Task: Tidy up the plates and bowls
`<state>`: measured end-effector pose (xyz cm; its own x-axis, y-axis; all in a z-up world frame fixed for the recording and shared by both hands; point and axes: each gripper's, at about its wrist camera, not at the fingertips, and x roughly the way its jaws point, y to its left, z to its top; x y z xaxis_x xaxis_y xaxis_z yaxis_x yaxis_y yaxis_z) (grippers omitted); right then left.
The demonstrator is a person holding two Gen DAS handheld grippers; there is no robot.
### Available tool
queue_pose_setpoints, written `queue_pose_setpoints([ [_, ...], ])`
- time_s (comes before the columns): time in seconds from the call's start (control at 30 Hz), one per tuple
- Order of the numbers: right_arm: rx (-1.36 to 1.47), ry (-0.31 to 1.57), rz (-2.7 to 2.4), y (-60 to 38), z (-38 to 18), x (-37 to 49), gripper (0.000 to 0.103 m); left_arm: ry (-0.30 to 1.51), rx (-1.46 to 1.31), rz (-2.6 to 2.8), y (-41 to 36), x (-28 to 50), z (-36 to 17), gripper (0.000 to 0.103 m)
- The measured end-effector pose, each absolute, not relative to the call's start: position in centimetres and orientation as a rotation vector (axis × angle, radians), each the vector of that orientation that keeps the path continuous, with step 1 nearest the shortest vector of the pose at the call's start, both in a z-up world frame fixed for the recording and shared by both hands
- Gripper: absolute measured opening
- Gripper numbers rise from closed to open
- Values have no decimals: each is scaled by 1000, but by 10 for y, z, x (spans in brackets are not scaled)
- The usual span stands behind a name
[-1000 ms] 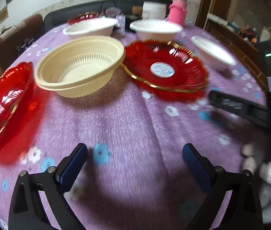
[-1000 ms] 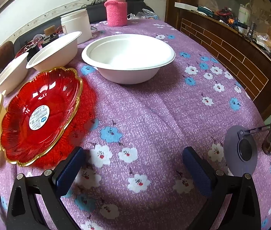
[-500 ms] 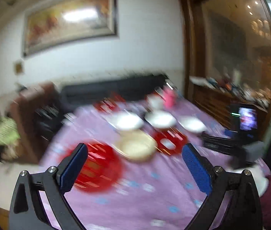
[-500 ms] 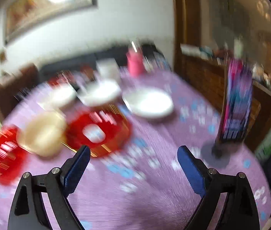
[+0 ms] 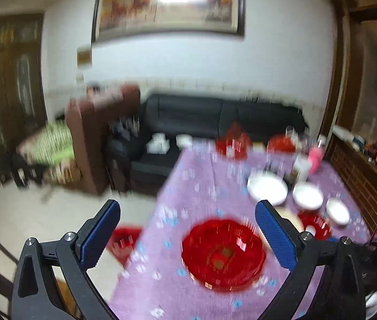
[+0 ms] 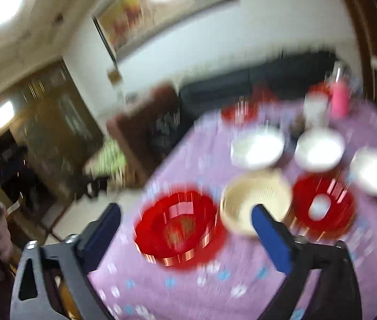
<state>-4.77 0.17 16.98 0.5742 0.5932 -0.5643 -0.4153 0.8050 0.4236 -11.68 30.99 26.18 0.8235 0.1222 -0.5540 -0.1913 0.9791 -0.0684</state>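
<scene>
Purple tablecloth [image 6: 241, 280]: three white bowls [image 6: 257, 148], two red plates [image 6: 177, 229]; both grippers' fingers [image 5: 275, 234] spread, empty.

A glossy, translucent red plate [image 6: 176, 230] is seen on a matt purple floral cloth [image 6: 215, 288] covering the table. The cream bowl [image 6: 255, 202] looks like dull plastic; the white bowls [image 6: 257, 149] appear smooth and matt.

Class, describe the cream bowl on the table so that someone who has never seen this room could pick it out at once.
Start at the purple floral tablecloth and find the front row of dishes. The cream bowl sits there between two red plates, one on its left and one on its right. It is the only cream dish; the three bowls behind it are white, and its inside looks ribbed.
</scene>
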Motion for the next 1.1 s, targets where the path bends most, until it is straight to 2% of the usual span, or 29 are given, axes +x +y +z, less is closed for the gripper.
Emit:
queue_pose_setpoints([
  [0.03, 262, 821, 598, 9, 149, -40, 69, 631, -137, 154, 315, -104, 239, 102],
  [0.1, 304, 983, 596, 21, 96, -23, 54, 694, -160, 144, 323, -86, 201, 102],
  [0.23, 316, 1073, 547, 27, 49, -4, 54, 802, -199, 133, 335, -54, 136, 102],
  [0.53, 251, 1088, 477, 67, 38, 21, 54, 938, -278, 106, 343, 11, 61, 101],
  [0.6, 227, 1090, 453, 74, 33, 24, 54, 970, -289, 90, 340, 21, 47, 93],
  [0.63, 225, 1095, 448, 74, 32, 26, 54, 992, -292, 77, 337, 26, 40, 79],
  [0.67, 221, 1100, 440, 75, 29, 29, 54, 1018, -294, 64, 334, 31, 33, 54],
  [0.7, 217, 1102, 433, 79, 27, 35, 51, 1048, -300, 54, 333, 36, 26, 37],
  [0.73, 214, 1105, 429, 81, 24, 38, 38, 1069, -292, 79, 332, 38, 21, 22],
  [0.8, 228, 1130, 452, 83, 18, 43, 22, 1059, -318, 64, 334, 36, 20, 19],
  [1.1, 199, 1039, 523, 90, 49, 29, 20, 931, -273, 104, 341, 4, 74, 16],
])
